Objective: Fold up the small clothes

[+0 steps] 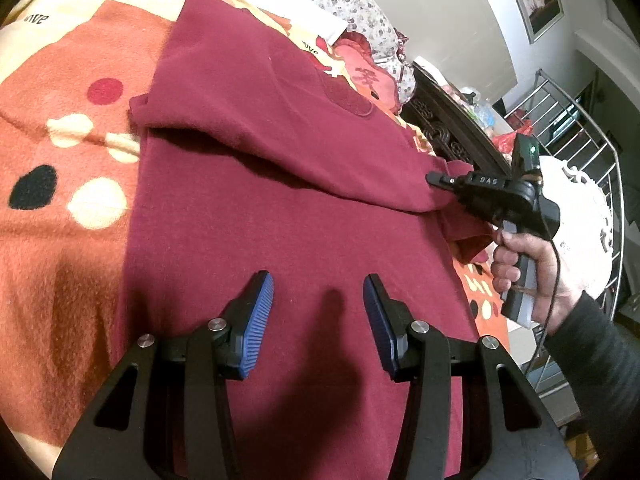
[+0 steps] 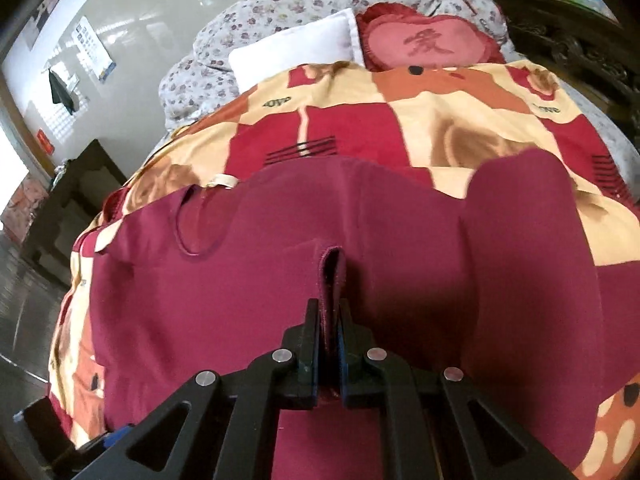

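Observation:
A maroon sweater (image 1: 280,184) lies spread on a patterned blanket (image 1: 60,128), with its upper part folded over in a ridge. My left gripper (image 1: 318,280) hovers low over the near part of the sweater. It is open, its blue pads (image 1: 258,320) apart with nothing between them. At the sweater's right edge, a hand holds my right gripper (image 1: 436,179), which pinches the cloth there. In the right wrist view the right gripper (image 2: 329,312) is shut on a raised fold of the sweater (image 2: 260,264), whose stitched edge stands up between the fingers. The neckline (image 2: 200,232) lies to the left.
A red heart cushion (image 2: 424,44), a white pillow (image 2: 296,48) and a floral quilt (image 2: 256,12) lie at the head of the bed. Dark carved wooden furniture (image 1: 448,128) and a metal rack (image 1: 580,140) stand beyond the bed's right side.

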A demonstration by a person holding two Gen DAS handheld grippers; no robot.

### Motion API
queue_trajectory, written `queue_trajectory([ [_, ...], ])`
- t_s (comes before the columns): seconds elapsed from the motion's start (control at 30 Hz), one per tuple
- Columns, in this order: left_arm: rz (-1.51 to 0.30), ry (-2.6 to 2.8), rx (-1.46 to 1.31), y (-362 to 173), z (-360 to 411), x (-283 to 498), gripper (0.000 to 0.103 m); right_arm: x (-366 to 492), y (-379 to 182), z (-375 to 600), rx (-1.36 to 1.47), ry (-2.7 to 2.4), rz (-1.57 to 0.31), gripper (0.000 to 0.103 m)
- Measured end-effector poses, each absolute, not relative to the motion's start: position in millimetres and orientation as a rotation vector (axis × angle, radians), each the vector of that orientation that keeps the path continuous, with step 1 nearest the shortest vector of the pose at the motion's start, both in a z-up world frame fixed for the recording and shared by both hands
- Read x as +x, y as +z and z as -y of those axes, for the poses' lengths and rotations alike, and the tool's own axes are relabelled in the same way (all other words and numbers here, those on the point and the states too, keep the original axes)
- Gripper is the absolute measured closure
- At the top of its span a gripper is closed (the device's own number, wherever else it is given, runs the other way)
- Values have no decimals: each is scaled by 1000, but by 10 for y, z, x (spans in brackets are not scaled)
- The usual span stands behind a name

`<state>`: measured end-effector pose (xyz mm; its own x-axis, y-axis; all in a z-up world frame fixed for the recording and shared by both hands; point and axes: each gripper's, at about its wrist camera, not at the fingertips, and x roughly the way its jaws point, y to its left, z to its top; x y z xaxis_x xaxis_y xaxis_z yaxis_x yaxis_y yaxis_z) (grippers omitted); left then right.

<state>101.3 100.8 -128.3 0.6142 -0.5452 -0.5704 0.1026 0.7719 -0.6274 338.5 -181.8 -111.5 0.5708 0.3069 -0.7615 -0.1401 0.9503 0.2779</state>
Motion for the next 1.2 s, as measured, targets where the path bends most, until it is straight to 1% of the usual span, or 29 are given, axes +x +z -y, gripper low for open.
queue_trajectory([
  [0.27, -833, -399, -587, -1281, -1006, 1014, 57, 3402, -1236, 1903, 201, 239, -952, 97],
  [0.57, -833, -398, -586, -1279, -1008, 1014, 57, 3383, -1205, 1984, 175, 172, -943, 97],
  [0.77, -847, -392, -569, -1238, -1013, 1027, 57, 3355, -1151, 1907, 95, 128, -940, 97],
  [0.83, -863, -378, -569, -1142, -1020, 1052, 57, 3334, -1083, 1841, 38, 113, -938, 96],
  [0.9, -799, -377, -557, -866, -1104, 1046, 57, 3260, -939, 1767, -24, 112, -888, 96],
  [0.97, -718, -352, -492, -559, -1222, 1131, 48, 3190, -823, 1708, -66, 110, -838, 96],
  [1.0, -690, -326, -458, -465, -1273, 1194, 42, 3153, -751, 1677, -94, 85, -807, 96],
  [1.07, -649, -245, -400, -321, -1413, 1398, 42, 3110, -660, 1660, -108, 48, -763, 94],
  [1.1, -645, -212, -398, -268, -1515, 1580, 42, 3100, -641, 1664, -110, 23, -756, 91],
  [1.2, -704, -197, -405, -306, -1608, 2026, 42, 3074, -606, 1676, -100, -54, -737, 90],
])
